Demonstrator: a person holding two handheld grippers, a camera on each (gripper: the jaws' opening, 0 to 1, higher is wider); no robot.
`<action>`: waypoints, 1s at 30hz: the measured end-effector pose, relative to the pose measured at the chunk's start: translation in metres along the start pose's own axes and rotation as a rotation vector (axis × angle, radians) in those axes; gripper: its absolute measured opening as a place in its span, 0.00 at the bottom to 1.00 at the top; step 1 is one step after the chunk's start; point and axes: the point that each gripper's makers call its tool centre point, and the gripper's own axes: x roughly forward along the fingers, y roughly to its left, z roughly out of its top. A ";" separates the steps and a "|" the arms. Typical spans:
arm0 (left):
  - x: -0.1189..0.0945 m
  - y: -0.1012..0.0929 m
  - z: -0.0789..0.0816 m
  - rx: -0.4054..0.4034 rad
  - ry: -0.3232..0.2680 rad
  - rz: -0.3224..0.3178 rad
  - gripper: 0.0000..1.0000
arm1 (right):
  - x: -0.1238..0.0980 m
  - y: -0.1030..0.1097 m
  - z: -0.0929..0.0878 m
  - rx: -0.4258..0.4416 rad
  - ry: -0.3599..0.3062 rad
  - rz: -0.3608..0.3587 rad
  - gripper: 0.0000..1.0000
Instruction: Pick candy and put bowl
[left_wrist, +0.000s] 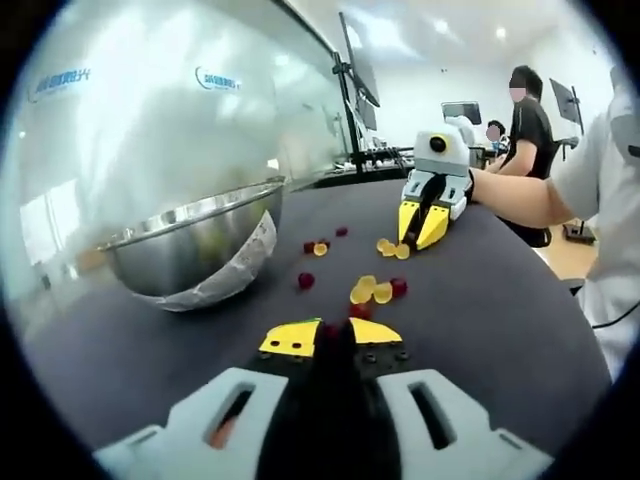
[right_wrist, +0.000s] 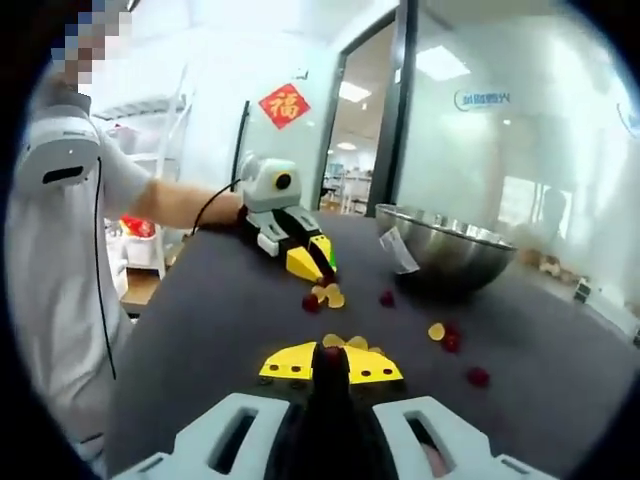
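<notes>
Red and yellow candies (left_wrist: 372, 292) lie scattered on the dark table (left_wrist: 500, 330), to the right of a steel bowl (left_wrist: 190, 245). My left gripper (left_wrist: 330, 333) sits low over the table just short of them. Its yellow-tipped jaws are pinched on a dark red candy (left_wrist: 329, 331). My right gripper (left_wrist: 416, 243), held by a hand, touches down at the far yellow candies (left_wrist: 390, 248). In the right gripper view, the right gripper (right_wrist: 331, 362) is shut on a dark red candy (right_wrist: 331, 357), with yellow candies (right_wrist: 346, 343) just beyond. The left gripper (right_wrist: 324, 272) points down at a small candy cluster (right_wrist: 326, 296) near the bowl (right_wrist: 450, 250).
A glass partition (left_wrist: 200, 110) stands right behind the bowl. Crumpled foil (left_wrist: 240, 270) wraps the bowl's base. The person holding the grippers stands at the table's edge (right_wrist: 70, 220), and other people stand behind (left_wrist: 525, 120). More candies (right_wrist: 445, 335) lie toward the table's right side.
</notes>
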 end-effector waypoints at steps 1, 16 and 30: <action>-0.002 0.000 0.003 0.002 -0.004 0.006 0.02 | -0.001 -0.001 0.002 -0.004 -0.009 -0.007 0.04; -0.020 0.140 0.160 -0.030 -0.275 0.350 0.02 | 0.004 -0.152 0.173 0.080 -0.322 -0.387 0.04; 0.014 0.130 0.135 0.019 -0.193 0.221 0.26 | 0.077 -0.162 0.154 0.084 -0.211 -0.364 0.33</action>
